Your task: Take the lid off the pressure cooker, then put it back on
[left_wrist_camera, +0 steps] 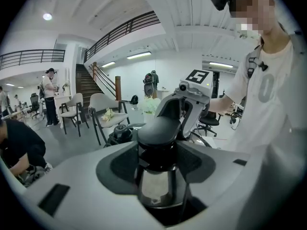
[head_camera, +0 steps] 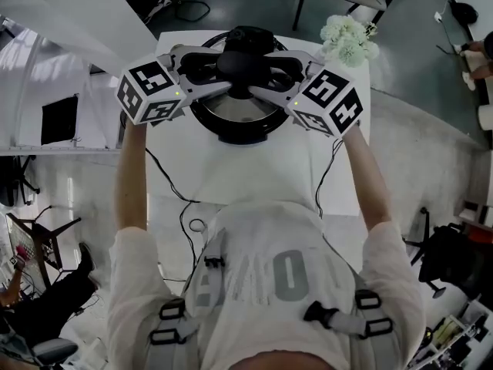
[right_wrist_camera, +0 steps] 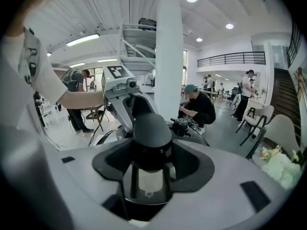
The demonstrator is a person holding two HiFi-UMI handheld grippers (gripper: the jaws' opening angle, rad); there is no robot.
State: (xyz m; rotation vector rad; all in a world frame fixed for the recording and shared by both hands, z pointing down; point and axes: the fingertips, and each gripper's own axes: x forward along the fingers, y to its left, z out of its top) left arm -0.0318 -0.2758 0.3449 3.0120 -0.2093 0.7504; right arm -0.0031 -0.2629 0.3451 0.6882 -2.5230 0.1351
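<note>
My left tool (head_camera: 222, 74) comes in from the left of the frame and my right tool (head_camera: 263, 75) from the right. They meet nose to nose at top centre. Each one is pinching the black knob (head_camera: 241, 62) of the lid (head_camera: 235, 108), with dark pads hugging the knob's neck on both sides. In the left gripper view the knob (left_wrist_camera: 160, 128) fills the gap between my jaws. The right gripper view shows the same knob (right_wrist_camera: 151, 128) clamped from the opposite side, with a small black valve (right_wrist_camera: 181, 125) just behind it.

The steel lid appears to sit down inside the dark rim of the pressure cooker (head_camera: 231, 134). The cooker stands on the white counter (head_camera: 262, 168) in the upper middle of the frame, with a bunch of pale flowers (head_camera: 348, 38) near it at upper right. I see no gap between lid and rim.

My reading is that I'm at the grip on the knob with the lid seated. I can't tell from here whether this is the start of the removal or the end of the refit. If the lid is yet to come off, the next move needs both tools to keep an even squeeze. It may need a turn to unlock the lid. Then it needs a straight lift with both tools rising together, so the lid doesn't tip or catch on the rim.
</note>
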